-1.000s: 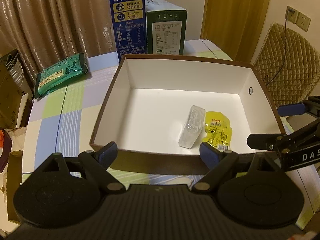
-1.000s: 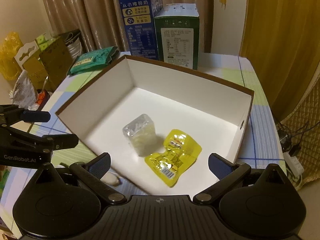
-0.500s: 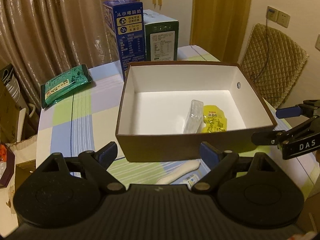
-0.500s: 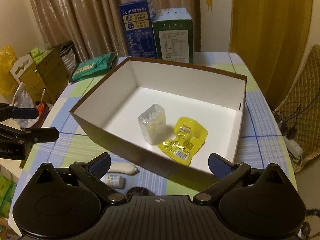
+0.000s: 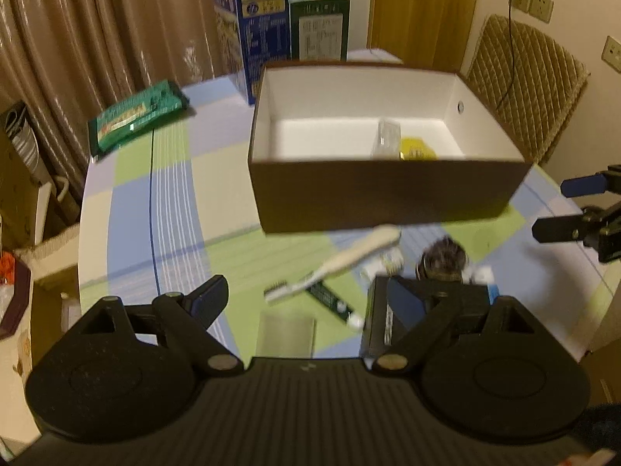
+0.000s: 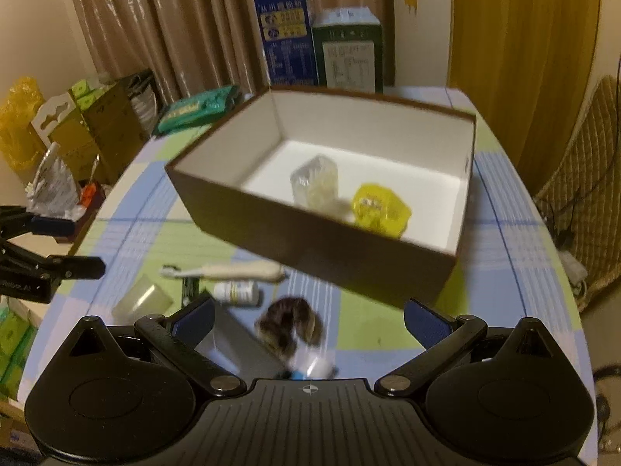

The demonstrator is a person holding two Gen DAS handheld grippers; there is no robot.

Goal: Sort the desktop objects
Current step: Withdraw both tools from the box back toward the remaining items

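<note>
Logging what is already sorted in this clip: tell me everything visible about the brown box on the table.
The brown box is an open-topped rectangular carton, apparently cardboard, dark brown outside and white inside, with a small round hole in one side wall. It sits upright on the checked tablecloth. Inside lie a clear plastic packet and a yellow pouch, side by side. A toothbrush lies just before its near wall; contact is unclear.

Open-topped brown box [image 5: 388, 198] blocked the desk [image 5: 170, 209] centre, toothbrush [image 5: 349, 260], small bottle [image 6: 236, 292] and dark furry item [image 6: 291, 326] cluttered its near side, left checked surface lay free, two cartons [image 6: 322, 54] walled the rear
</note>
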